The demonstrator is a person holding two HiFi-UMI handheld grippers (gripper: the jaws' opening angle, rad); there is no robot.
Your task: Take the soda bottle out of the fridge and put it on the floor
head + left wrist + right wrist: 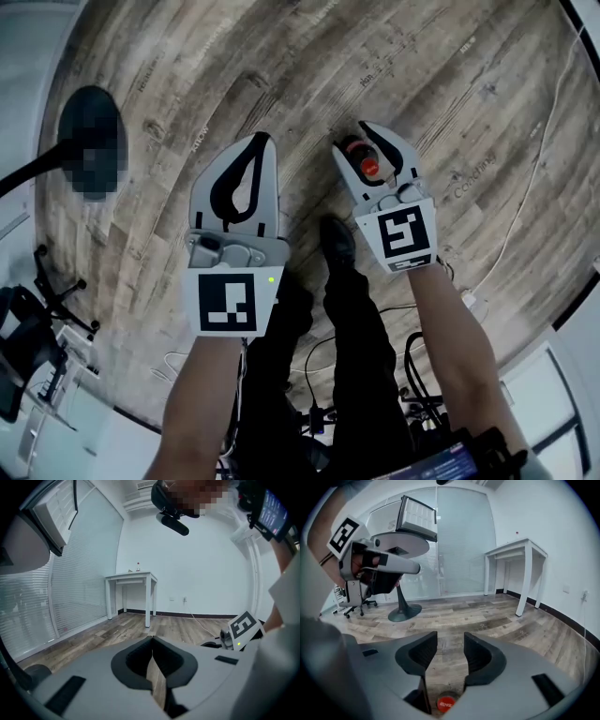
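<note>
We hold the left gripper (pixel 261 141) over the wooden floor (pixel 281 75) with its jaws brought together at the tips; in the left gripper view (pixel 152 641) they meet and nothing sits between them.

We hold the right gripper (pixel 354 139) beside it, just ahead of a dark shoe (pixel 336 242). Its jaws stand apart with a clear gap, and in the right gripper view (pixel 450 637) they clamp nothing.

The soda bottle (pixel 372 167) is upright under the right gripper. Its red cap (pixel 446 704) shows through the gap near the root of the jaws. We cannot tell whether the jaws touch the bottle's body.

A white cable (pixel 525 206) runs across the floor to the right.

Farther off stand a round pedestal base (pixel 404 612) and a white table (pixel 520 550) against the wall.
</note>
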